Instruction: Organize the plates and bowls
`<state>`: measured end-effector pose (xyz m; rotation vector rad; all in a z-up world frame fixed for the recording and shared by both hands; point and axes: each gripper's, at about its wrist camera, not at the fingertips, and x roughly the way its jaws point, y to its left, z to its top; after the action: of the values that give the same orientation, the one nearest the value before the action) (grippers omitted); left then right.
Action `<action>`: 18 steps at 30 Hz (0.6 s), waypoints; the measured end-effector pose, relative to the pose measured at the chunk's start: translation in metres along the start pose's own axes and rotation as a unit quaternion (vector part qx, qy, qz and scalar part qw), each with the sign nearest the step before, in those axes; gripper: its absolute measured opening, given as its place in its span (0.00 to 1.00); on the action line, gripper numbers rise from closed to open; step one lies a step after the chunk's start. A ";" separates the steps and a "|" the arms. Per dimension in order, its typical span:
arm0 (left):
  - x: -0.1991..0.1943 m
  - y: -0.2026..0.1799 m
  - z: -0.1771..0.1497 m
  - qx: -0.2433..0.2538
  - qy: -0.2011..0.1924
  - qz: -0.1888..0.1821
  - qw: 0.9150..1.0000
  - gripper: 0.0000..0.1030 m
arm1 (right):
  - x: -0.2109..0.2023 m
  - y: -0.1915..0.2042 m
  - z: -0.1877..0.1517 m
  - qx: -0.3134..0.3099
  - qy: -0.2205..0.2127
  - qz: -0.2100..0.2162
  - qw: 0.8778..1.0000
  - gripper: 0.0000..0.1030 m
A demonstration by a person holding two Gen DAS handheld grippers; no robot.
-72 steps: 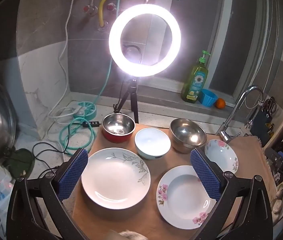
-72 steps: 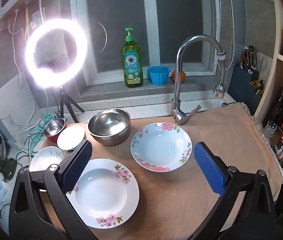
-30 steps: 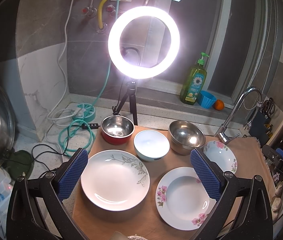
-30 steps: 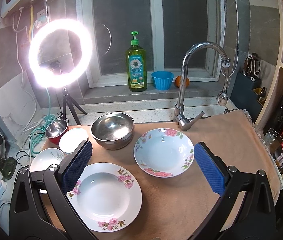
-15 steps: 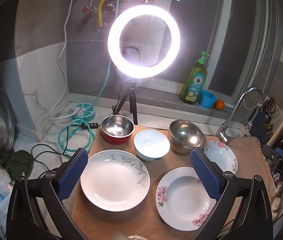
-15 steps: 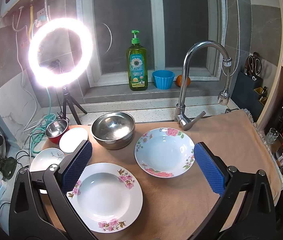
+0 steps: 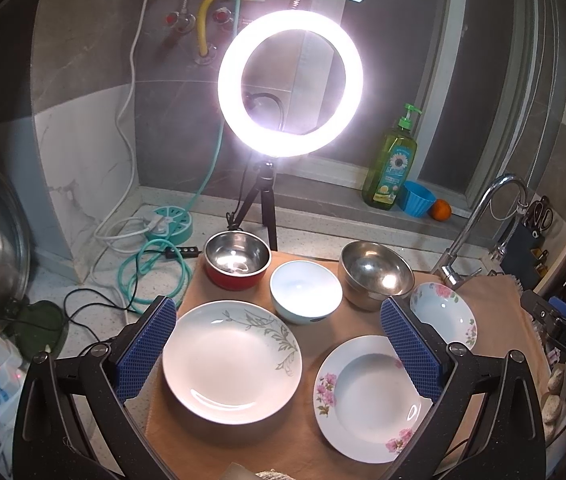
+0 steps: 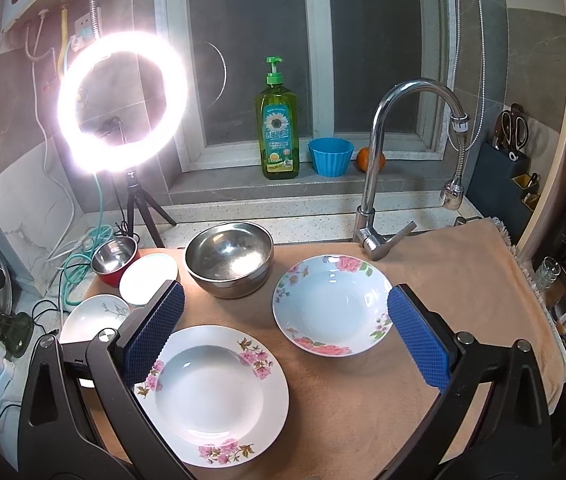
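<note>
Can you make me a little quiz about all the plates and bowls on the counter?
1. How many bowls stand in the back row?
2. True or false: the left hand-held gripper is holding the plate with the grey leaves.
3. Which dish is nearest the tap: A the red bowl, B the deep plate with pink roses, C the white bowl?

Key
1. Three: the red bowl, the white bowl and the big steel bowl.
2. False. It is open above the plate, holding nothing.
3. B.
</note>
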<state>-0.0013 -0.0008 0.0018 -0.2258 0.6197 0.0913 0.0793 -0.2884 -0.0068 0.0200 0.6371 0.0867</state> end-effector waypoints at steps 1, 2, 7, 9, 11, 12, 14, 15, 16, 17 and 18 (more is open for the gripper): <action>0.000 0.000 0.000 0.000 0.000 0.000 1.000 0.99 | 0.000 0.001 0.000 0.000 0.000 0.001 1.000 1.00; 0.000 0.000 0.000 0.000 0.000 0.000 1.000 0.99 | 0.001 0.002 -0.001 0.000 0.001 0.001 1.000 1.00; 0.001 0.002 0.000 0.000 0.001 0.000 1.000 0.99 | 0.001 -0.001 0.001 0.000 0.001 0.000 1.000 1.00; 0.001 0.002 0.000 0.000 0.001 0.000 1.000 0.99 | 0.001 0.000 0.000 0.000 0.003 0.000 1.000 1.00; 0.002 0.004 0.000 0.000 0.003 0.000 1.000 0.99 | 0.005 0.005 -0.002 -0.001 0.005 0.000 1.000 1.00; 0.002 0.004 0.000 0.000 0.003 0.000 1.000 0.99 | 0.006 0.006 -0.003 -0.001 0.005 0.000 1.000 1.00; 0.004 0.004 0.000 0.000 0.005 0.000 1.000 0.99 | 0.006 0.010 -0.006 -0.001 0.007 0.002 1.000 1.00; 0.004 0.005 0.000 -0.001 0.006 0.000 1.000 0.99 | 0.008 0.007 -0.004 0.000 0.007 0.003 1.000 1.00; 0.005 0.005 0.000 -0.001 0.007 0.000 1.000 0.99 | 0.008 0.007 -0.004 0.000 0.008 0.002 1.000 1.00; 0.006 0.005 -0.001 -0.002 0.009 0.000 1.000 0.99 | 0.008 0.008 -0.004 0.000 0.009 0.002 1.000 1.00; 0.008 0.004 -0.001 -0.002 0.011 0.000 1.000 0.99 | 0.008 0.009 -0.006 0.000 0.011 0.002 1.000 1.00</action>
<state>0.0042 0.0031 -0.0039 -0.2305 0.6409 0.0910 0.0816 -0.2785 -0.0161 0.0212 0.6585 0.0915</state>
